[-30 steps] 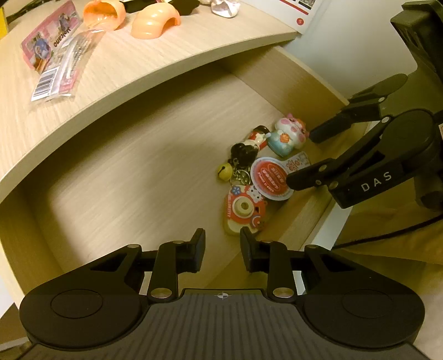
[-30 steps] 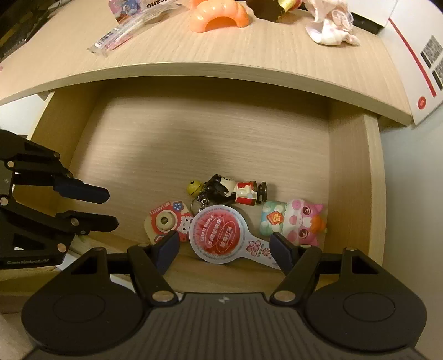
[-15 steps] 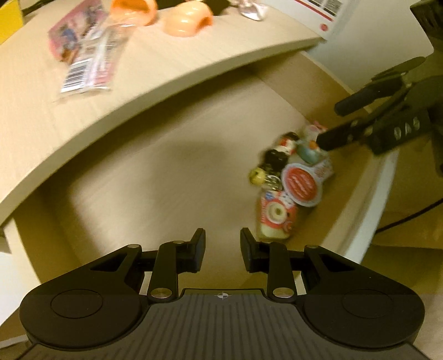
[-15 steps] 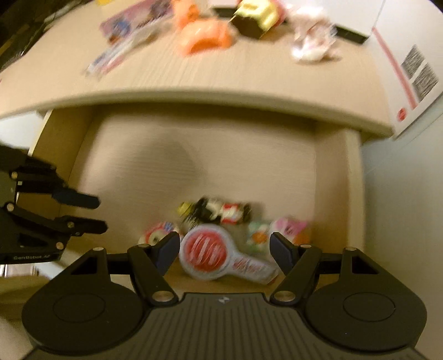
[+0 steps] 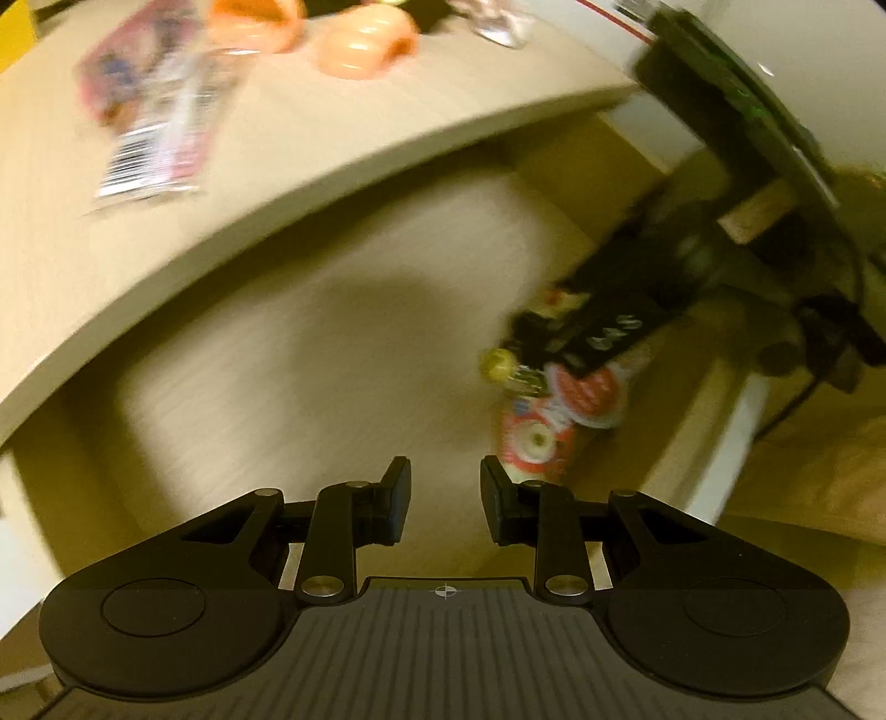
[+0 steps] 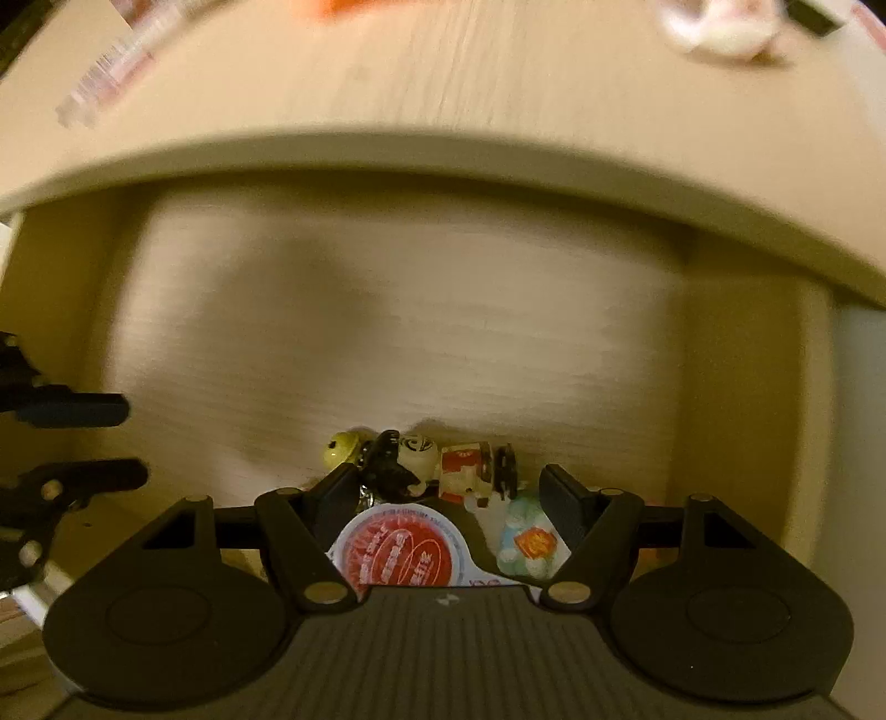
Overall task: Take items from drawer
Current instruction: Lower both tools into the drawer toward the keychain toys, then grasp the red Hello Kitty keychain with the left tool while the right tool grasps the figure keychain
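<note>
The open wooden drawer [image 6: 387, 332] holds a small heap of trinkets at its front right. In the heap are a round red-and-white tag [image 6: 398, 554], a keychain figure [image 6: 459, 471] with a yellow bell [image 6: 342, 446], and a pastel blue toy [image 6: 529, 545]. A red-and-white charm [image 5: 531, 443] lies at the heap's left end. My right gripper [image 6: 448, 498] is open wide and low over the heap, straddling the tag and the figure. My left gripper [image 5: 446, 498] hovers over the bare drawer floor [image 5: 304, 360], its fingers a narrow gap apart and holding nothing. Both views are motion-blurred.
The desktop [image 5: 277, 166] overhangs the back of the drawer. It carries orange curved pieces [image 5: 360, 44], a printed packet [image 5: 155, 122] and a white crumpled thing [image 6: 720, 27]. The drawer's right wall [image 6: 747, 415] stands close to the heap. The left gripper's fingers [image 6: 83, 410] show at the left edge.
My right gripper has dropped forward into the drawer, close over the trinkets. The left gripper has swung slightly away, with its finger gap unchanged.
</note>
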Demonstrator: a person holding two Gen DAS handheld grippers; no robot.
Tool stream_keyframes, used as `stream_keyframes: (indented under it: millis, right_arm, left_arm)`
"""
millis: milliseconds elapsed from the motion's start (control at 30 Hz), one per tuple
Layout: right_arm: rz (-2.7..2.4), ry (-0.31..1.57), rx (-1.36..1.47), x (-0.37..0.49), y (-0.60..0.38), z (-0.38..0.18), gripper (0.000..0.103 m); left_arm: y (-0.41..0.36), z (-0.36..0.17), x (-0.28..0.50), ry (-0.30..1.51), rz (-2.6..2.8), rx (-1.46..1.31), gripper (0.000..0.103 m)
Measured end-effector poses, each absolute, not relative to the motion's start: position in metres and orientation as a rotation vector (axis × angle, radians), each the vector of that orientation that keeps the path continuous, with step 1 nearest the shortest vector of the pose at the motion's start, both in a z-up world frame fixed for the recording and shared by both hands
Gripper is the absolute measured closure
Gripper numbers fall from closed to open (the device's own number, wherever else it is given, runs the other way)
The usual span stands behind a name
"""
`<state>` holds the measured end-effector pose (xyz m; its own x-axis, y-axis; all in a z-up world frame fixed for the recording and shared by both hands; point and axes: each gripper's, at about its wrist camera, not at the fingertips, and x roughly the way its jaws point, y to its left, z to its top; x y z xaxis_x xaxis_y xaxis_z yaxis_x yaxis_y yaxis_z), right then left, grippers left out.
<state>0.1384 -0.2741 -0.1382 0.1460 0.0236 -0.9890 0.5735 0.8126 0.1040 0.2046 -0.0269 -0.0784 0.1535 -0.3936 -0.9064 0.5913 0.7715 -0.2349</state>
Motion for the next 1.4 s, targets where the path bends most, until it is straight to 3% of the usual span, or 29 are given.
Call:
stream_keyframes:
  millis: [33, 67, 400, 533, 633, 667, 767, 900, 1267, 1400]
  right_arm:
    - [-0.405, 1.382, 0.522, 0.141, -0.273, -0.138, 0.041]
    - [-0.394, 1.370, 0.533, 0.141, -0.274, -0.137, 0.042]
    - [-0.480, 1.190, 0.568, 0.123, -0.302, -0.095, 0.042]
    - [-0.515, 1.153, 0.575, 0.114, -0.311, -0.082, 0.042]
    - [-0.537, 1.136, 0.579, 0.113, -0.319, -0.078, 0.042]
    - [-0.542, 1.130, 0.578, 0.114, -0.321, -0.077, 0.042]
    - [-0.542, 1.116, 0.582, 0.117, -0.328, -0.070, 0.042]
    - [-0.528, 1.124, 0.583, 0.123, -0.325, -0.075, 0.042]
    - [-0.497, 1.150, 0.572, 0.128, -0.312, -0.083, 0.042]
    - [-0.494, 1.168, 0.556, 0.127, -0.301, -0.093, 0.042]
  left_arm:
    - [-0.032, -0.079, 0.204, 1.237, -0.736, 0.200, 0.073]
    - [-0.036, -0.080, 0.204, 1.244, -0.760, 0.211, 0.073]
    - [-0.095, -0.110, 0.230, 1.381, -0.906, 0.300, 0.073]
    - [-0.092, -0.112, 0.239, 1.397, -0.897, 0.307, 0.077]
    - [-0.086, -0.108, 0.241, 1.350, -0.832, 0.356, 0.076]
    - [-0.084, -0.105, 0.240, 1.311, -0.784, 0.402, 0.067]
    - [-0.076, -0.095, 0.233, 1.184, -0.682, 0.519, 0.081]
    - [-0.056, -0.085, 0.227, 1.177, -0.808, 0.342, 0.075]
    - [-0.028, -0.088, 0.233, 1.117, -0.610, 0.288, 0.076]
    - [-0.045, -0.096, 0.230, 1.102, -0.654, 0.443, 0.074]
